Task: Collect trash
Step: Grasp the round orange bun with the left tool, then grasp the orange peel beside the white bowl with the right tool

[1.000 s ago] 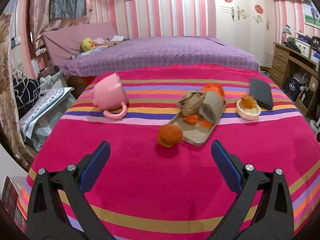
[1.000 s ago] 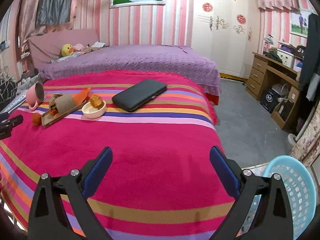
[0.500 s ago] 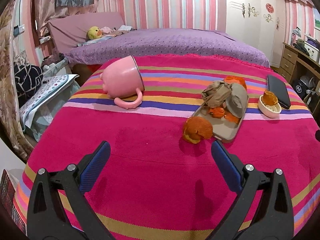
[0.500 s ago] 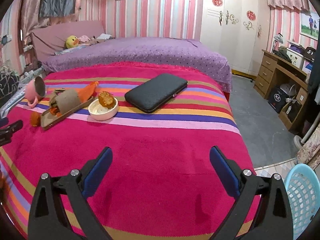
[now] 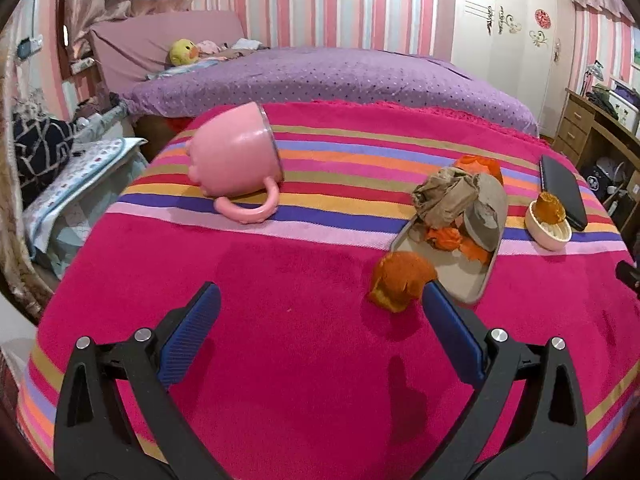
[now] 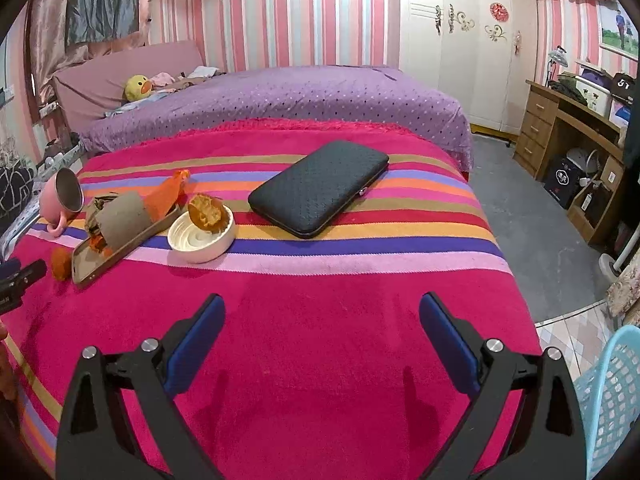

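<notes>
Both tools are spread wide w/ nothing in them. The left gripper (image 5: 318, 304) hangs low over the striped pink blanket (image 5: 304, 360), and its right finger tip is just beside the orange peel (image 5: 400, 285). That peel lies on the blanket, touching the near end of the metal tray (image 5: 464, 284). On the tray sit crumpled brown paper (image 5: 444, 196), a cardboard tube (image 5: 486, 216) & more orange bits (image 5: 444, 238). Another fruit scrap (image 6: 205, 210) sits in the white juicer dish (image 6: 200, 236), near the black wallet (image 6: 320, 186). A pink mug (image 5: 236, 164) lies on its side, well apart from the trash.

The right gripper (image 6: 322, 314) hovers over bare blanket. The blue basket (image 6: 608, 404) is on the floor by the bed corner, prob. the bin.

The peel looks light, soft & a bit squishy, maybe damp, so it could slip. Best to pinch it across its round middle, gently. Paper & tube look light too and will crush easy.
</notes>
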### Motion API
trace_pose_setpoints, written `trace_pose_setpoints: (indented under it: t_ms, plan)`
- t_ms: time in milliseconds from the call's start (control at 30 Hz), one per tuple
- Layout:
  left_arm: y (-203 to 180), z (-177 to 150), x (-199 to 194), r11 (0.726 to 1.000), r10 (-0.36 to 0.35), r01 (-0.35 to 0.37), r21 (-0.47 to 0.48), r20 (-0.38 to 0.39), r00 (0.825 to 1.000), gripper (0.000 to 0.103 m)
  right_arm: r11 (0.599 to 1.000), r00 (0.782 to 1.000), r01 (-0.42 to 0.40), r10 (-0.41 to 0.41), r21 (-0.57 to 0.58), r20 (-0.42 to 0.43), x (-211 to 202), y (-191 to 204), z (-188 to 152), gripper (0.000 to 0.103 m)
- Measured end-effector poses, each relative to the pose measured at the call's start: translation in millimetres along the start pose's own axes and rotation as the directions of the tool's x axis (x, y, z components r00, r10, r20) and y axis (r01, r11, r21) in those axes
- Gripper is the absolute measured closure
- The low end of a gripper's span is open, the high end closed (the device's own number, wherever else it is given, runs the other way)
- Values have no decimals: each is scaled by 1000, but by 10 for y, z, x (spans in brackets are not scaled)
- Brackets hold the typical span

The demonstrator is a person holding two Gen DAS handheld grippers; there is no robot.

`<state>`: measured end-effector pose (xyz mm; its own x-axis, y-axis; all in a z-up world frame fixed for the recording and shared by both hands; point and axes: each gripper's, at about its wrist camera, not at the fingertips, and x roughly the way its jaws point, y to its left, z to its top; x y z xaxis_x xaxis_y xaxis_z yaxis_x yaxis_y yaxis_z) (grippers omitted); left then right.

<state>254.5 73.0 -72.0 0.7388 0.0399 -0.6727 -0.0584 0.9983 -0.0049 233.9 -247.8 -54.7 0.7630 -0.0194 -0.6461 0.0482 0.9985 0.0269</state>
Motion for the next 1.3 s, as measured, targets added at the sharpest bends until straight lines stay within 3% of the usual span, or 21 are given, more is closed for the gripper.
trace_pose_setpoints:
  t_ms: [233, 400, 500, 600, 700, 900, 1033, 1200, 1300]
  plan:
    - [-162, 61, 123, 998, -49, 50, 41, -39, 998, 8, 1000, 1000, -14, 14, 8, -2, 89, 23, 74, 8]
    - [-300, 39, 180, 989, -109, 116, 92, -76, 991, 51, 999, 1000, -24, 24, -23, -7, 136, 192, 91, 8]
    - [-310, 24, 130, 981, -161, 167, 100, -59, 985, 69, 998, 999, -36, 36, -43, 0, 114, 306, 94, 8]
    - [-252, 22, 102, 979, -180, 184, 83, -59, 982, 75, 998, 998, -58, 58, -40, 5, 112, 388, 104, 8]
    - [-153, 36, 50, 984, -159, 162, 76, -46, 986, 79, 996, 997, -71, 71, -54, -6, 160, 501, 131, 8]
    - [74, 89, -30, 996, -32, 31, 78, 4, 999, 79, 994, 998, -63, 63, -94, -5, 312, 694, 331, 10]
    - [254, 135, -26, 998, 24, -25, 49, 12, 1000, 80, 988, 998, -48, 42, -147, -42, 541, 827, 432, 37]
    - [395, 192, -43, 999, 37, -37, 11, 23, 999, 80, 986, 997, -62, 56, -156, -48, 685, 880, 509, 45]
    - [372, 213, -26, 999, 42, -42, 2, 16, 999, 79, 979, 997, -74, 66, -188, -48, 712, 963, 535, 56]
